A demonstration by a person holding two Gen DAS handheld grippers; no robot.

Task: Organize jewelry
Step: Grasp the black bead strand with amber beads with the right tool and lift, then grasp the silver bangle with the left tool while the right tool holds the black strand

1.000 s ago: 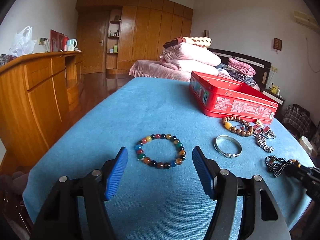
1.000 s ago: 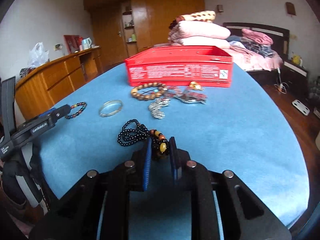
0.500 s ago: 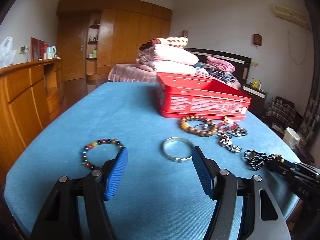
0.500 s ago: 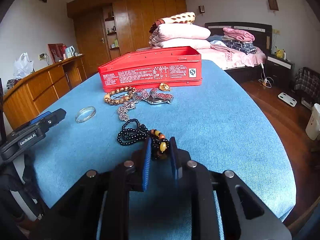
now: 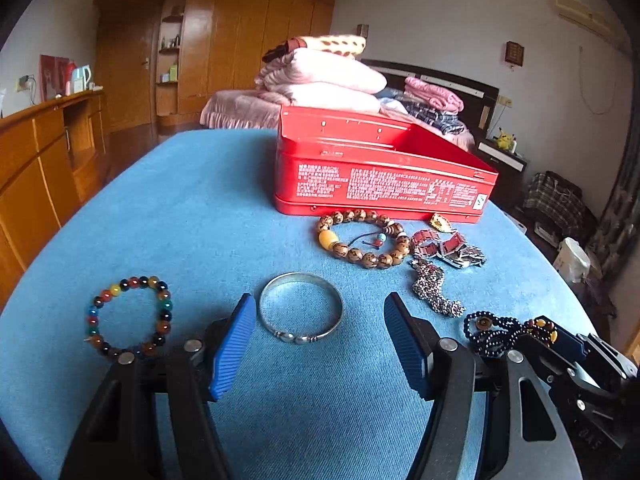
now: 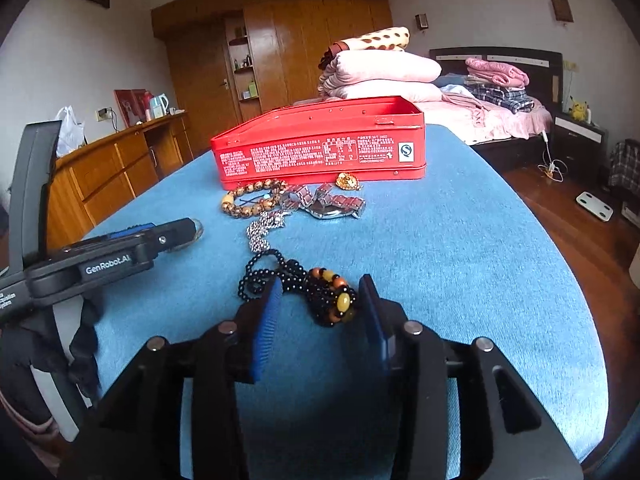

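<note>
Left gripper (image 5: 320,340): jaws wide, blue pads flanking the silver bangle (image 5: 300,308) lying flat on the blue tablecloth (image 5: 192,208), not touching it. Right gripper (image 6: 318,320): jaws parted, black bead necklace (image 6: 296,284) lying loose between the pads. Multicolour bead bracelet (image 5: 129,316) left of the left gripper. Beyond: wooden bead bracelet (image 5: 362,238), chain (image 5: 434,294), watch (image 5: 450,246), all before the open red tin (image 5: 380,168).

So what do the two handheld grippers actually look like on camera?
Both match: the left gripper and right gripper have black plastic bodies, silver pivot screws and ribbed blue finger pads. The left one's side reads "GenRobot.AI" in white. No cables or sleeves show.
</note>
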